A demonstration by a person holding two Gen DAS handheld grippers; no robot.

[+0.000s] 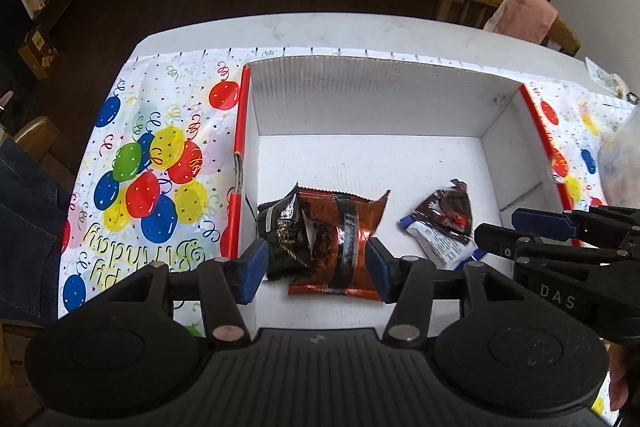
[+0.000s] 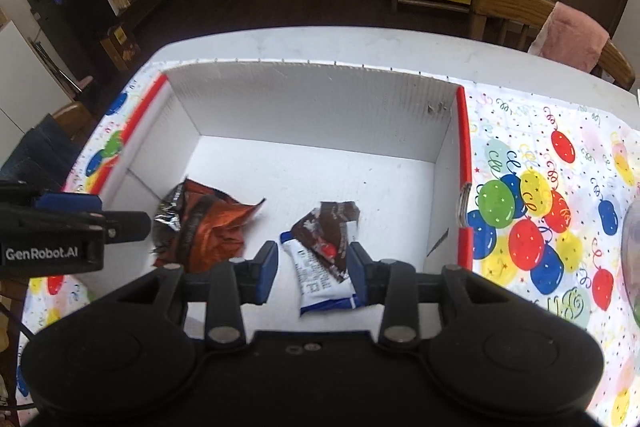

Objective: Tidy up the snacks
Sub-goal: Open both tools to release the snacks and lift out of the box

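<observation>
White box (image 1: 372,95) on balloon tablecloth (image 1: 152,163); left tool (image 1: 316,267), right tool (image 2: 314,269) both released.

Two snack packets in the white box, a gripper at each

The white box (image 2: 312,107) with red-edged side walls sits on a balloon-print tablecloth (image 2: 540,211). Inside it, near the front, the right gripper (image 2: 314,269) stands with jaws apart on either side of a brown-and-white snack packet (image 2: 320,263) lying on the box floor (whether the pads touch it is unclear). Left of that packet, also on the box floor, lies a crumpled orange-and-black packet (image 2: 204,231). The left gripper (image 2: 100,215) reaches in over the box's left wall, just beside the orange packet. Behind the box, past the table's far edge, stands a wooden chair (image 2: 516,11) draped with pink cloth.
</observation>
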